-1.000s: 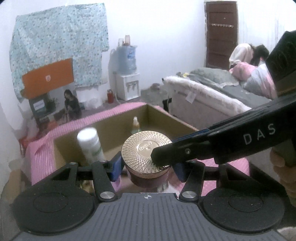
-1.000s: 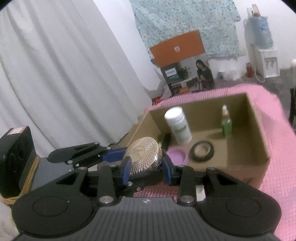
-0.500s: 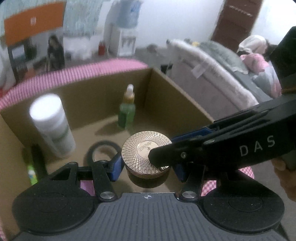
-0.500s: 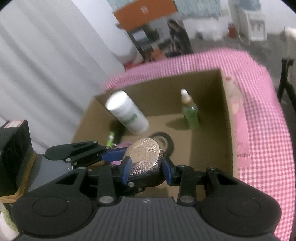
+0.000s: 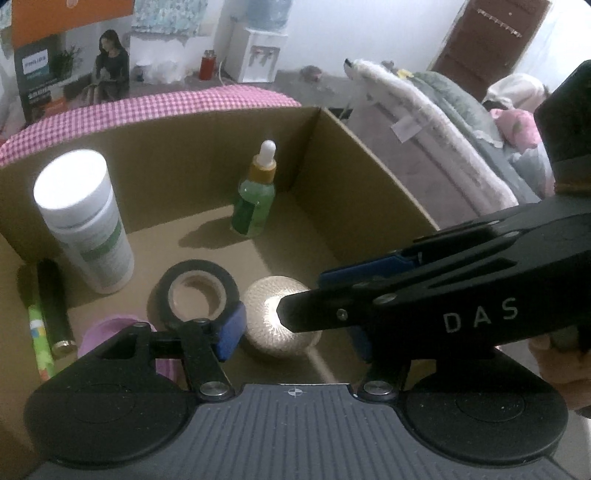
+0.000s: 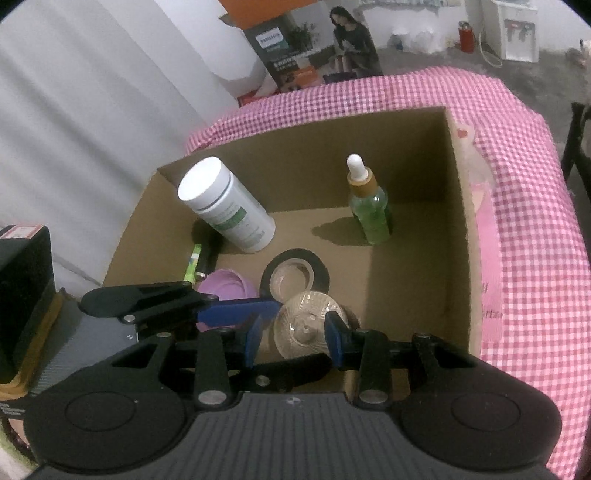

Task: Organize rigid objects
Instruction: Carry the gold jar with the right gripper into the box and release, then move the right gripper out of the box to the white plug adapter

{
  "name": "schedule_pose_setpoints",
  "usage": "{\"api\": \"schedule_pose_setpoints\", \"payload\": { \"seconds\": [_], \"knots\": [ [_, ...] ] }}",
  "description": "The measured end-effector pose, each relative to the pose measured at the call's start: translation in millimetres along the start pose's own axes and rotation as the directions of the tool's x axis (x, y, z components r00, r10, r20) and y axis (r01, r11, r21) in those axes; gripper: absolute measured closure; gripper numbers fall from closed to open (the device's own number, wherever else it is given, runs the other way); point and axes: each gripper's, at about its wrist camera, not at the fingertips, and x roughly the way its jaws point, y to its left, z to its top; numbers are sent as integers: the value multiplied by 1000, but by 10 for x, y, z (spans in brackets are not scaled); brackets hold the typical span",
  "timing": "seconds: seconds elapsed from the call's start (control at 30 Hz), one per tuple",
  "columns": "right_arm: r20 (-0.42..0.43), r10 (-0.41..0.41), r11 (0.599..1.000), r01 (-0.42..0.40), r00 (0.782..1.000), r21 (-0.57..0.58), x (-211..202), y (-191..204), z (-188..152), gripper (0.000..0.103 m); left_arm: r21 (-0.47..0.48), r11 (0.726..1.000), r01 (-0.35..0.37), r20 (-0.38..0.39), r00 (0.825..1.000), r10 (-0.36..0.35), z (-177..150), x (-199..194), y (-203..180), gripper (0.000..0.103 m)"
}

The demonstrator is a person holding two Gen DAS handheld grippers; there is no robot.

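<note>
Gold-lidded jar (image 5: 277, 322) on cardboard box (image 5: 369, 177) floor, left gripper (image 5: 295, 332) jaws just widened off it, right gripper (image 6: 293, 334) pads clasping jar, "DAS" on right gripper, "PHILIPS" carton (image 5: 37, 74) behind.

Matt cardboard box (image 6: 458, 229); shiny ribbed lid (image 6: 306, 325).

White walls (image 5: 325, 33) enclose a grey floor (image 5: 417, 177). A white water dispenser (image 5: 256, 55) stands by the far wall, a brown wooden door (image 5: 487, 40) to its right, pale curtains (image 6: 92, 92) opposite, and a bed with grey bedding (image 5: 458, 107) nearby.
</note>
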Motion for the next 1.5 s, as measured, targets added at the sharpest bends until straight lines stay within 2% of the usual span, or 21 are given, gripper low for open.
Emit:
{"api": "schedule_pose_setpoints", "payload": {
  "seconds": [0.1,0.17,0.37,0.43,0.5,0.63,0.9,1.0,1.23,1.37,1.5],
  "knots": [
    [35,8,1000,-8,999,-10,-111,34,-34,63,3,1000,-5,27,1000,5,12,-76,-34,37],
    [74,29,999,-28,997,-17,-217,69,-82,63,7,1000,-11,51,999,10,4,-173,-57,28],
    [188,135,989,-143,973,30,-605,127,-328,60,14,1000,-2,124,992,0,-122,-546,-98,19],
    [237,140,988,-150,961,24,-767,181,-470,53,21,1000,10,144,990,-13,-178,-663,-118,18],
    [276,137,989,-147,951,16,-888,238,-618,52,29,999,14,161,987,-18,-238,-769,-140,15],
    [320,140,987,-157,937,30,-1024,295,-874,45,66,998,4,184,983,-16,-382,-940,-210,12],
    [386,151,974,-205,910,102,-1192,267,-1369,45,153,988,-9,187,982,-20,-762,-1084,-365,9],
    [384,142,969,-207,912,133,-1153,228,-1493,45,173,985,1,172,985,-31,-906,-1066,-420,9],
    [325,115,957,-193,939,218,-859,68,-1709,45,205,979,-20,133,991,-8,-1122,-821,-483,9],
    [292,97,959,-168,951,228,-724,16,-1732,45,229,971,-70,117,992,43,-1161,-631,-478,13],
    [270,87,963,-150,959,222,-599,-3,-1673,45,243,967,-80,107,993,55,-1160,-480,-474,19]
  ]
}}
